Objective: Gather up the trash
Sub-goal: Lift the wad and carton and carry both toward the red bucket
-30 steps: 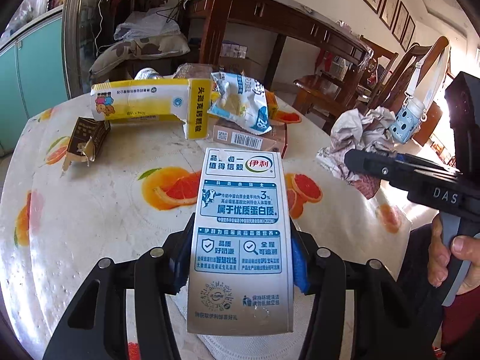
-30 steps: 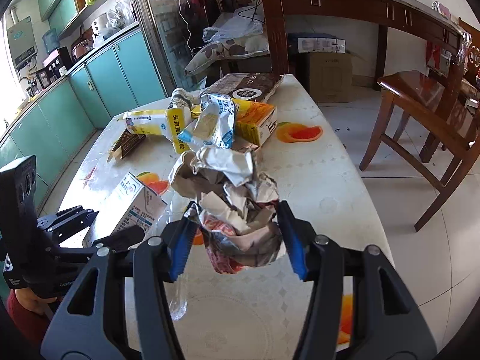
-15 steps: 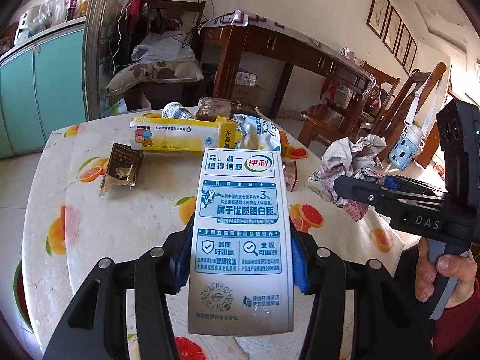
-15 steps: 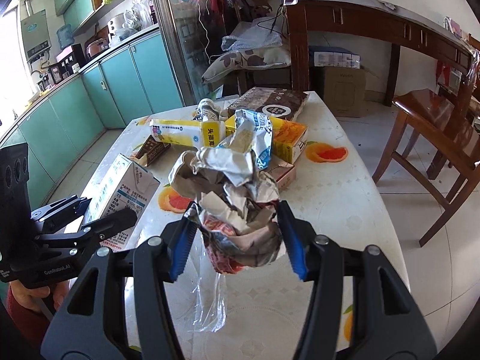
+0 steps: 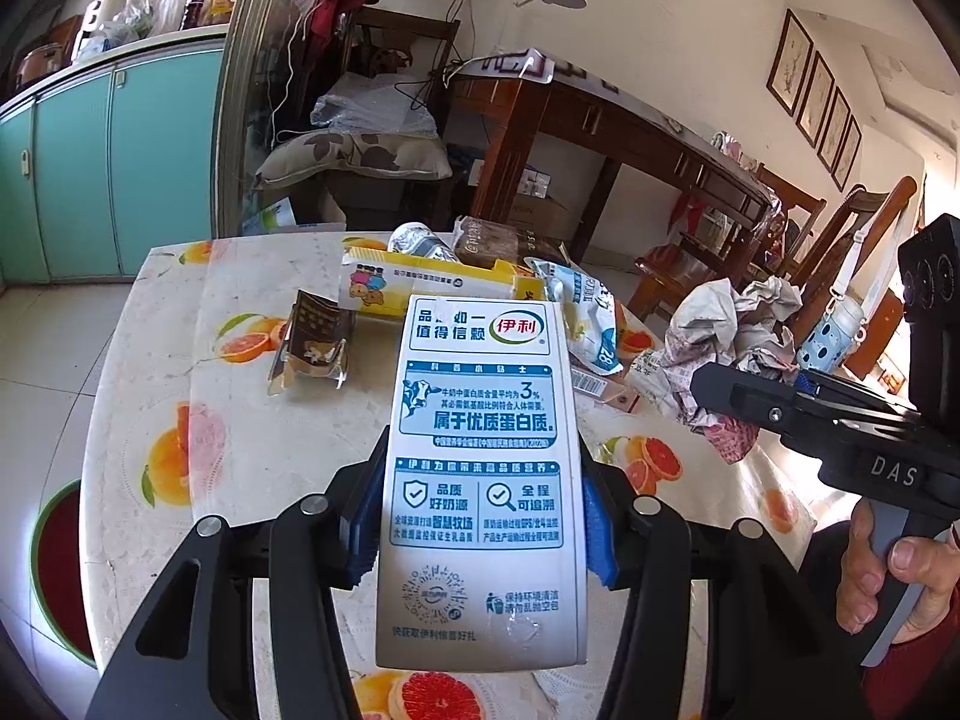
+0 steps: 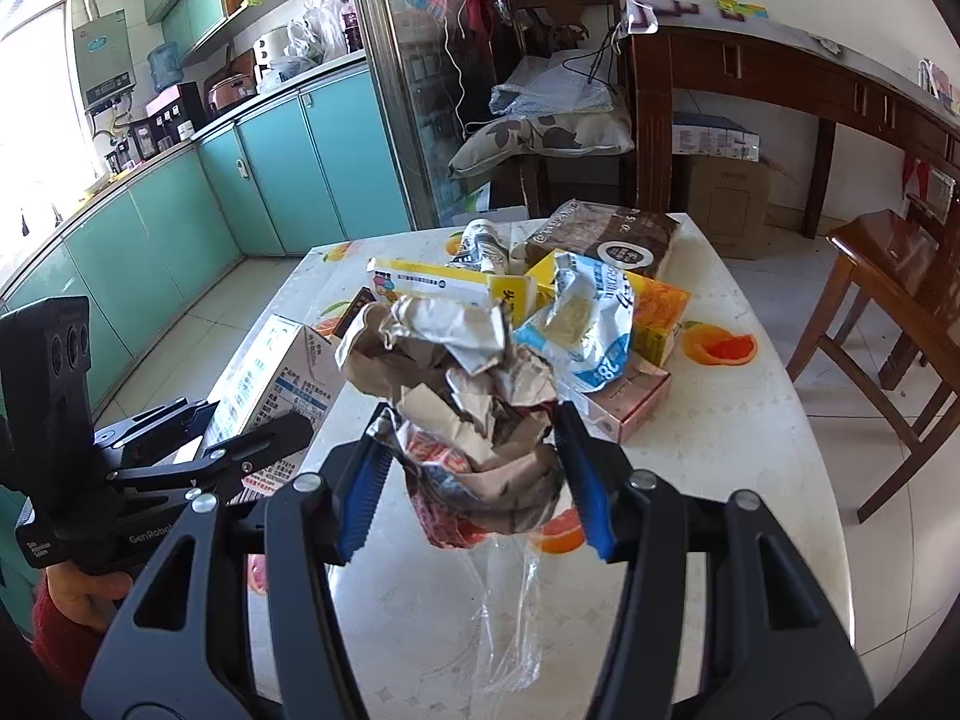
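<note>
My left gripper (image 5: 480,522) is shut on a white and blue milk carton (image 5: 480,480) and holds it above the table. The carton also shows in the right wrist view (image 6: 270,384). My right gripper (image 6: 474,480) is shut on a crumpled paper wad (image 6: 462,396), held above the table; it shows in the left wrist view too (image 5: 720,354). A clear plastic scrap (image 6: 510,600) hangs under the wad. More trash lies on the table: a yellow box (image 5: 432,288), a blue and white wrapper (image 6: 588,324), a brown packet (image 5: 312,342).
The table (image 5: 252,432) has a fruit-print cover. A brown box (image 6: 606,240), an orange box (image 6: 654,312) and a pink box (image 6: 624,402) lie at its far side. Teal cabinets (image 6: 180,228) stand left, wooden chairs (image 6: 888,312) right, a red basin (image 5: 60,558) on the floor.
Both grippers have risen and pulled back from the table with their loads. The table and its trash pile look smaller and farther off.
</note>
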Demonstrator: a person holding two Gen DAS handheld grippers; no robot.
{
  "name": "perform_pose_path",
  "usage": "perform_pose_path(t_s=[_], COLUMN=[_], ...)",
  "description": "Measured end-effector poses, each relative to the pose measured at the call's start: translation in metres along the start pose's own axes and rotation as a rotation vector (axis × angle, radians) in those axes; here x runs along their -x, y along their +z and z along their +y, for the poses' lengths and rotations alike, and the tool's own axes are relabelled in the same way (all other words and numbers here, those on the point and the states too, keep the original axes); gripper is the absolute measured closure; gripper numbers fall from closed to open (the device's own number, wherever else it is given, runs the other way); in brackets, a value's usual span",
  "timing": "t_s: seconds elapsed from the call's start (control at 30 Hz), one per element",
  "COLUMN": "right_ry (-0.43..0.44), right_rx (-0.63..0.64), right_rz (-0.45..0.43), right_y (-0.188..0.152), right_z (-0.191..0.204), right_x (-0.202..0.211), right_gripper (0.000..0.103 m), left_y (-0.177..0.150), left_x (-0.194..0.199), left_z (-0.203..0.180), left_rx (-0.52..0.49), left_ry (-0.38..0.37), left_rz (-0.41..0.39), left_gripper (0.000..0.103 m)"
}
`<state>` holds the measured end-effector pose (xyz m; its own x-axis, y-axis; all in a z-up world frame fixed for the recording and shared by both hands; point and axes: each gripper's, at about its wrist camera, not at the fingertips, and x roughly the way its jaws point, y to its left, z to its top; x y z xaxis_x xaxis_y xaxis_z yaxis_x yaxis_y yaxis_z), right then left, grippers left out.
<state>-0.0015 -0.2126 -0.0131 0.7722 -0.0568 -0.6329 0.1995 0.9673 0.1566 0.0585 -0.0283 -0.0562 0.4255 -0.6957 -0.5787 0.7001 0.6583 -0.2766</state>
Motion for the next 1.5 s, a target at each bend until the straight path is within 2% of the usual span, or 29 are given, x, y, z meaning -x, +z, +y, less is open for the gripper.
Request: perform_pose_path(t_s=[0.43,1.17,1.5], right_ry=[0.053,0.190,0.240], right_rx=[0.107,0.182,0.236], right_rz=[-0.013,0.010,0.010], right_y=[0.012,0.021,0.031], right_z=[0.051,0.117,0.150], right_x=[-0.013,-0.050,-0.069], right_gripper=[0.051,0.051,0.051], left_y=[0.005,-0.002,-0.011], left_x=[0.028,0.060,0.071], left_z=[0.052,0.126,0.179], left_rx=[0.108,0.238,0.337], left_ry=[0.082,0.188,0.274], left_rz=[-0.076,-0.133,-0.152], left_gripper=[0.053,0.053,0.053])
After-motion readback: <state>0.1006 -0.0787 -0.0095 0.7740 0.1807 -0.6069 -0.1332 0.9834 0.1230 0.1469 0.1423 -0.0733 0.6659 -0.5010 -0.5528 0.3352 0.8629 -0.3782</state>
